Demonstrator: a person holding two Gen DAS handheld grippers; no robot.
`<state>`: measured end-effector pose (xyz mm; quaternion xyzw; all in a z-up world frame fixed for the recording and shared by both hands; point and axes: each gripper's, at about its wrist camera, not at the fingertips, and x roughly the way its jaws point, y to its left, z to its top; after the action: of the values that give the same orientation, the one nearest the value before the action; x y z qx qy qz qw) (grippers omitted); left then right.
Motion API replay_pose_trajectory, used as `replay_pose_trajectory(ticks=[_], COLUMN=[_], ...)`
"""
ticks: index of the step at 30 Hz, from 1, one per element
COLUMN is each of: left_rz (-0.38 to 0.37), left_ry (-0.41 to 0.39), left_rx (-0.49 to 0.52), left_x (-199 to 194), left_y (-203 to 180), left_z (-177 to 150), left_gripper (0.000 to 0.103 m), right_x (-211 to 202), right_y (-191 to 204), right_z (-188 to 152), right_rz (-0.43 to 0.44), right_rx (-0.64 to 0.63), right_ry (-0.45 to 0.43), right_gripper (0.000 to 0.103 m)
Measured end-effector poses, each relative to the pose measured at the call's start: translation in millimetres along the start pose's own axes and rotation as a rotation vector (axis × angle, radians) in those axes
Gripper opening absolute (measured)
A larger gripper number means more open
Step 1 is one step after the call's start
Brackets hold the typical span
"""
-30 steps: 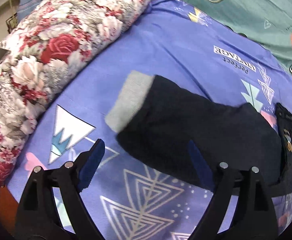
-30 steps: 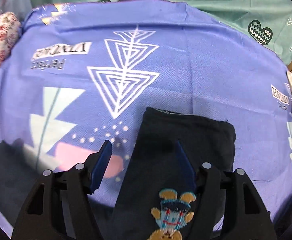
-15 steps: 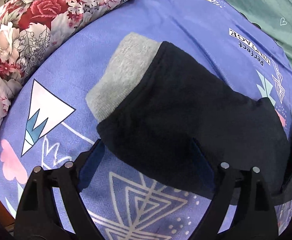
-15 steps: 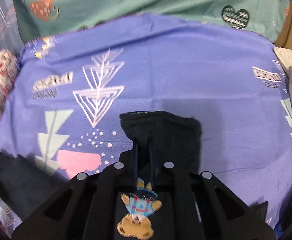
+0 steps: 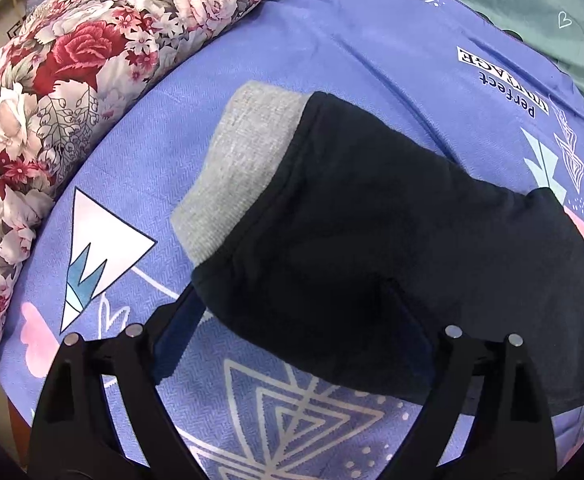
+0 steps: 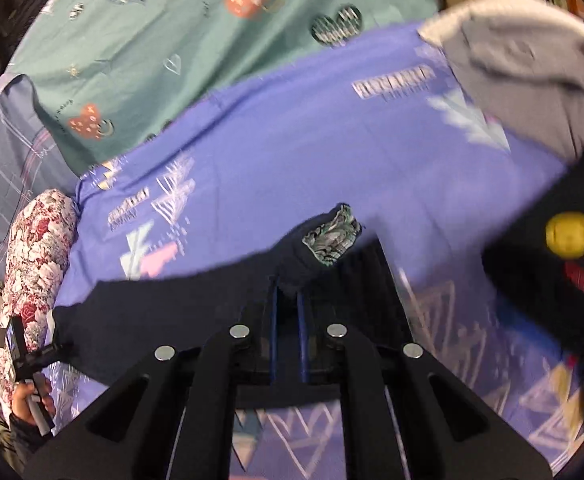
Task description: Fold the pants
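Pinching a fold of the dark pants point(image 6: 195, 320), the right gripper point(image 6: 287, 300) has its jaws pressed nearly together. The left gripper point(image 5: 292, 320) is opening wide, straddling the pant leg near the grey cuff point(image 5: 239, 168) without pressing it

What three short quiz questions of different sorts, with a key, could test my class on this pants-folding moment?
1. True or false: the right gripper is clamped on the dark pants.
2. The gray cuff of the pants points toward: A) the floral cushion; B) the yellow patch; C) the right gripper.
3. Fill in: the left gripper fingers stand ____ over the pants on the purple sheet.

Key: 1 true; 2 A; 3 open.
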<state>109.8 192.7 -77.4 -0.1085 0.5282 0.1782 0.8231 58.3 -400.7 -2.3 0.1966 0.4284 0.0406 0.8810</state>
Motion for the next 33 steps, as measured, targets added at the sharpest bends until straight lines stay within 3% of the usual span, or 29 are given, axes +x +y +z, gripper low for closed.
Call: replay_pose_trajectory(ticks=[4,7,10,12,17,18,19,20,21,24,29,33], left_rz=[0.004,0.0,-0.007,-0.013,-0.013,-0.014,-0.013,-0.011,-0.013,-0.021,0.038,0.054], left_ry=[0.003,0.007,0.009,0.011,0.013,0.013,0.013,0.015,0.017,0.027,0.022,0.026], left_rx=[-0.001,-0.005,-0.009,-0.016,-0.024,-0.023,-0.024,-0.027,-0.033,-0.056,0.013,0.04], left_x=[-1,-2,-3,-3,-3,-2,-1,1,3,6,5,7], left_y=[1,4,6,8,6,6,6,6,8,11,4,4], left_z=[-1,-4,-6,-7,-8,-8,-8,-7,-6,-3,4,6], left_gripper=[0.091,0.091,0.091,0.091,0.091,0.091,0.094,0.096,0.096,0.096,0.096,0.096], right_x=[28,37,27,20,38,41,46,49,51,44,3,-7], right_y=[-29,-35,-27,-22,-33,-37,-40,-41,-42,-43,-19,-28], right_z=[-37,-46,-43,-39,-26,-23,-22,-19,-17,-11,6,-7], right_rz=[-0.023,-0.012,0.021,0.048,0.098,0.107,0.114,0.11,0.098,0.078,0.149,0.14], right_rx=[0.067,0.085,0.053,0.032,0.125,0.144,0.171,0.188,0.199,0.198,0.119,0.098], right_ry=[0.121,0.179,0.15,0.117,0.131,0.135,0.14,0.141,0.147,0.126,0.053,0.085], right_gripper=[0.008,0.014,0.058,0.06,0.06,0.059,0.052,0.026,0.009,0.005,0.005,0.005])
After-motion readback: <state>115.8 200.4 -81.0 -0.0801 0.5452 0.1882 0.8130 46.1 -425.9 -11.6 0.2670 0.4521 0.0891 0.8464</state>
